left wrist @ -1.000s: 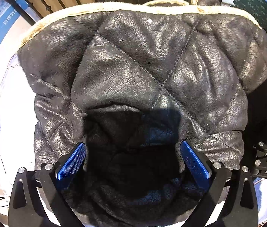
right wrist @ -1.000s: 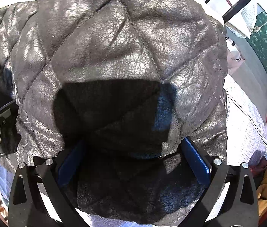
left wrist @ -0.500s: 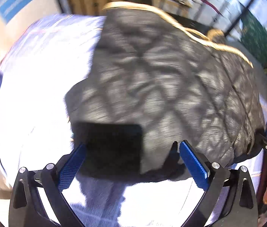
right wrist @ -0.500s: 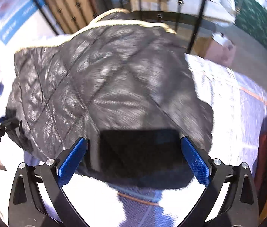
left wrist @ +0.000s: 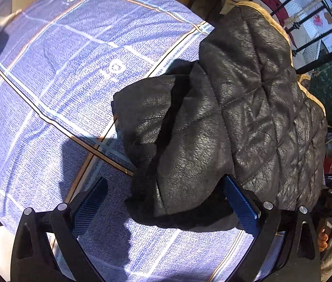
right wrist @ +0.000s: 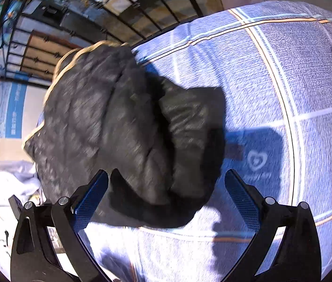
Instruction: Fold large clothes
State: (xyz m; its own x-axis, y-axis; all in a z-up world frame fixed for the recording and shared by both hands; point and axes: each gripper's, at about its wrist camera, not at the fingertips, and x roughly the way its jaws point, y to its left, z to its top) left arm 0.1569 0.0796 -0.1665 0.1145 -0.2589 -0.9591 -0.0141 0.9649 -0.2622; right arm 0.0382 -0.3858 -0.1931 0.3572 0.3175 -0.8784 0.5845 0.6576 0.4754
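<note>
- a black quilted jacket (left wrist: 248, 117) lies in a folded heap on a blue checked sheet (left wrist: 60, 82); in the right wrist view the same jacket (right wrist: 119, 129) is blurred.
- a tan trim (left wrist: 281, 30) runs along the jacket's far edge, and a folded-over sleeve or flap (left wrist: 147, 117) sticks out from the jacket's side onto the sheet.
- the left gripper (left wrist: 166, 202) hangs over the jacket's near edge with its blue-padded fingers (left wrist: 241, 202) spread wide; one pad sits right at the jacket's hem, the other is over bare sheet beside the jacket, and nothing is clamped.
- the right gripper (right wrist: 166, 195) is also wide apart, its fingers (right wrist: 90, 197) straddling the jacket's near end without pinching it.
- a white heart logo (right wrist: 256, 159) is printed on the sheet (right wrist: 271, 70) beside the jacket.
- a black metal railing (right wrist: 142, 2) stands beyond the jacket.
- a person's fingers (left wrist: 328, 237) show near the jacket's edge in the left wrist view.
</note>
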